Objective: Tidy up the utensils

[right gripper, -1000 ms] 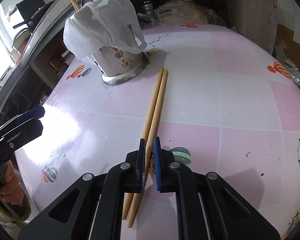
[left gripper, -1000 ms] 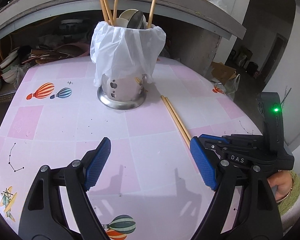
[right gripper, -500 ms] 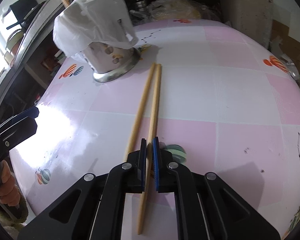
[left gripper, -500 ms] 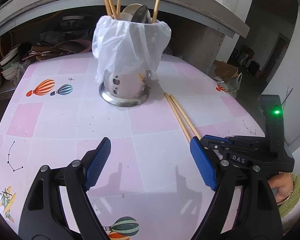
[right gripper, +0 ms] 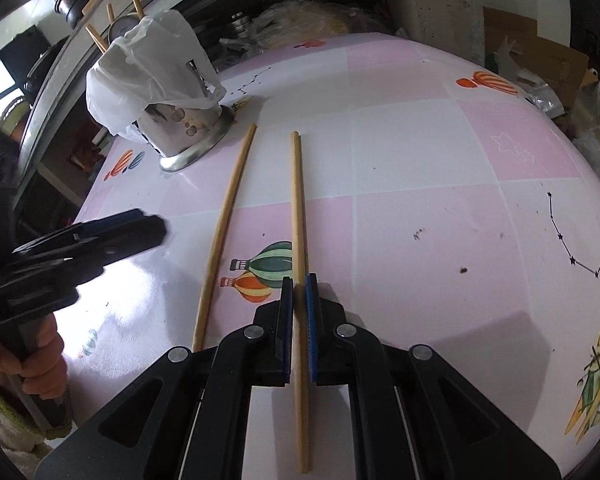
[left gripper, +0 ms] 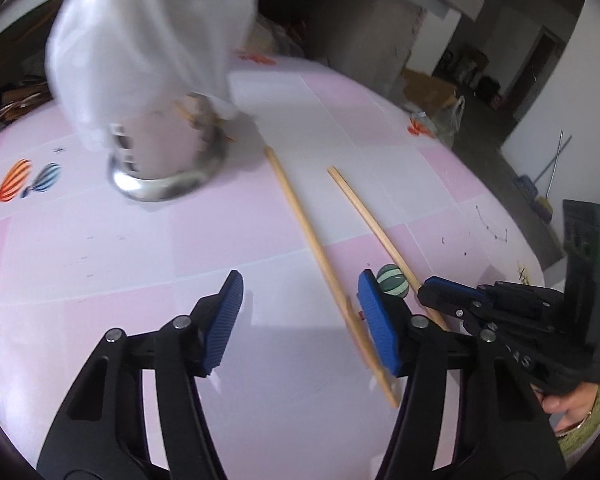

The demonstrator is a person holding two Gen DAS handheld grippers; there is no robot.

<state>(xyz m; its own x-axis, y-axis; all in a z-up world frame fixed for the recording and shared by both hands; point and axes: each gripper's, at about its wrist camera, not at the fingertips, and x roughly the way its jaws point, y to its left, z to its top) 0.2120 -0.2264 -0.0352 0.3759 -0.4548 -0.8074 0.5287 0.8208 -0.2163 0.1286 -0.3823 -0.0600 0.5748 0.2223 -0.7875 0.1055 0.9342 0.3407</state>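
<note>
Partly done: several sticks already upright in bag-draped perforated steel holder (right gripper: 180, 128). Right gripper (right gripper: 299, 312) clamped on one long wooden chopstick (right gripper: 298, 216); its twin (right gripper: 224, 232) loose on the pink-and-white checked tabletop (right gripper: 420, 160); left gripper (left gripper: 300, 320) agape, empty.

The 2 chopsticks (right gripper: 298, 208) (right gripper: 224, 224) look like pale, smooth, matt wood. The utensil holder (right gripper: 188, 136) is shiny perforated metal, with a thin, crinkled white plastic bag (right gripper: 148, 72) draped over it. The table (right gripper: 440, 184) has a glossy pink and white printed surface that throws back glare. Both the left gripper (left gripper: 300, 320) and the right gripper (right gripper: 299, 320) are matt black plastic with ribbed blue pads (left gripper: 376, 332) and bright metal rivets.
</note>
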